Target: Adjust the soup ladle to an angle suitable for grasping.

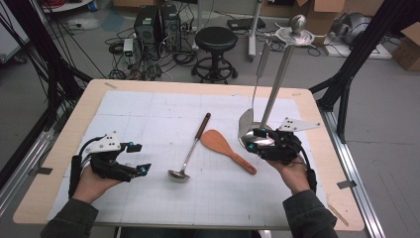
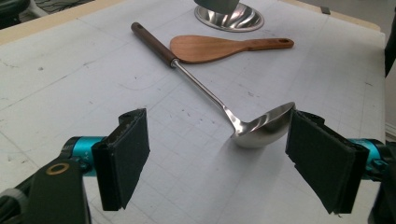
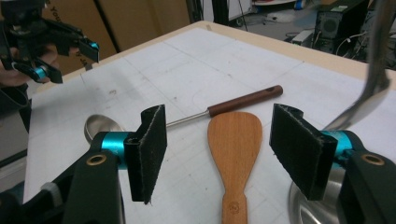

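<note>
Left hand-held gripper (image 2: pixel 217 156) jaws spread, empty, just short of the ladle (image 2: pixel 261 128) bowl. Right hand-held gripper (image 3: pixel 219 149) jaws spread, empty, above the wooden spatula (image 3: pixel 235 140), which lies beside the ladle on the counter (image 1: pixel 148 208).

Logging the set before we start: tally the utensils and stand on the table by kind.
Steel ladle with dark handle: 1
Wooden rice paddle: 1
Steel spatula hanging from the stand: 1
Steel utensil stand: 1
Total: 4
</note>
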`<action>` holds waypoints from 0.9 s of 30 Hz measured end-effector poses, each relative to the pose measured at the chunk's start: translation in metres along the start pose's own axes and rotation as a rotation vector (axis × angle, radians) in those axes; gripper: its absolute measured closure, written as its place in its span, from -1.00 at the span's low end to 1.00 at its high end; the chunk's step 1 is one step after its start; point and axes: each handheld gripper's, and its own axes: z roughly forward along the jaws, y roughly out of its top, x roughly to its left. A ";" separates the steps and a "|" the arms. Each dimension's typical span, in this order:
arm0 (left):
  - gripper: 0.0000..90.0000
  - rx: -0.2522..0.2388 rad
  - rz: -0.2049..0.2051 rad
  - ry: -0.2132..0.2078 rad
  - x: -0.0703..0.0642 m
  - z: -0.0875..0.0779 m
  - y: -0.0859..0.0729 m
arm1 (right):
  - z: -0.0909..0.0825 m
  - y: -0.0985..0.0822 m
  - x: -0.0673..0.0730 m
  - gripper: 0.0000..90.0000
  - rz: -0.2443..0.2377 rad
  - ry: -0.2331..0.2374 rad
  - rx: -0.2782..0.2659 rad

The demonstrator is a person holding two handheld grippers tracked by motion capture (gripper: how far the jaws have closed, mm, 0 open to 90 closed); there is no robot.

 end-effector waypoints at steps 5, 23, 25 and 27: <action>-0.49 0.000 0.000 -0.004 -0.001 0.003 0.000 | 0.005 -0.006 0.003 -0.22 -0.004 -0.001 0.016; -0.22 -0.004 0.006 -0.035 -0.007 0.013 0.002 | 0.017 -0.027 0.012 -0.33 -0.011 0.001 0.049; -0.18 0.003 0.012 -0.042 -0.008 0.015 0.002 | 0.017 -0.029 0.012 -0.34 -0.010 0.002 0.048; -0.15 0.007 0.011 -0.048 -0.009 0.018 0.003 | 0.017 -0.030 0.013 -0.37 -0.008 -0.003 0.048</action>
